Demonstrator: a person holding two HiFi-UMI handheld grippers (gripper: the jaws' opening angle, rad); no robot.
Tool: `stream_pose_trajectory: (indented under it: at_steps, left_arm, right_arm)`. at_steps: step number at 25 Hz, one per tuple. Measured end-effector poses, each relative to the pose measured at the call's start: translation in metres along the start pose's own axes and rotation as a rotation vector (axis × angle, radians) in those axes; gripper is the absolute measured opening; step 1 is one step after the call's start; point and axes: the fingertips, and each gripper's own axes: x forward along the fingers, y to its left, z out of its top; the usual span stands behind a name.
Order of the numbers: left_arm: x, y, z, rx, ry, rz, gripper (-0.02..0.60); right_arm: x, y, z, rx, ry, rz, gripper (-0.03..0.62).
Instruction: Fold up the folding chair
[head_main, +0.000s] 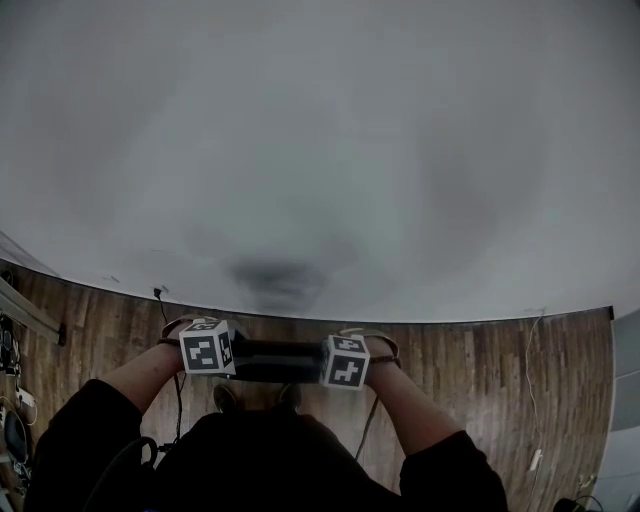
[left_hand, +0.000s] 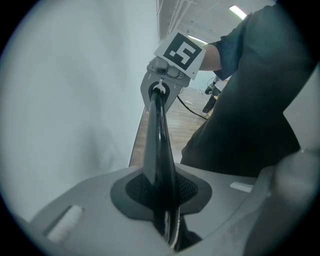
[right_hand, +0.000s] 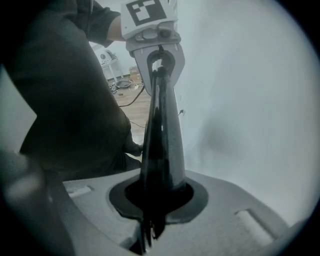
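Note:
The folding chair shows as a flat black piece held level between both grippers, close in front of my body. My left gripper is shut on its left end and my right gripper on its right end. In the left gripper view the chair's thin glossy black edge runs from the left gripper up to the right gripper. In the right gripper view the same edge runs from the right gripper to the left gripper. The rest of the chair is hidden.
A white wall fills the view ahead and meets the wooden floor. A black cable trails over the floor at the left. Equipment stands at the left edge, and a white cable lies at the right.

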Motion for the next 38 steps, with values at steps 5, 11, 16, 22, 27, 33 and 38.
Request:
stream_pose_trajectory:
  at_steps: [5, 11, 16, 22, 27, 33, 38]
  left_arm:
    - [0.005, 0.006, 0.007, 0.014, -0.011, -0.009, 0.072]
    - [0.008, 0.009, 0.013, 0.021, -0.019, -0.016, 0.074]
    - [0.006, 0.02, 0.011, 0.001, -0.021, 0.031, 0.109]
    - [0.004, 0.036, 0.009, -0.014, -0.04, 0.13, 0.153]
    - [-0.004, 0.048, 0.01, -0.026, -0.047, 0.173, 0.167]
    - [-0.017, 0.062, 0.006, -0.036, -0.049, 0.249, 0.172]
    - [-0.027, 0.076, 0.003, -0.059, -0.052, 0.3, 0.173]
  right_arm:
    - [0.002, -0.008, -0.01, -0.006, -0.003, 0.008, 0.046]
    - [0.001, -0.01, -0.015, 0.002, -0.017, -0.005, 0.048]
    - [0.001, -0.017, -0.013, 0.006, -0.03, -0.03, 0.061]
    - [0.001, -0.03, -0.01, 0.041, -0.068, -0.074, 0.1]
    - [-0.006, -0.044, -0.013, 0.061, -0.082, -0.1, 0.123]
    - [-0.01, -0.062, -0.013, 0.073, -0.098, -0.176, 0.153]
    - [-0.013, -0.078, -0.013, 0.092, -0.116, -0.235, 0.181]
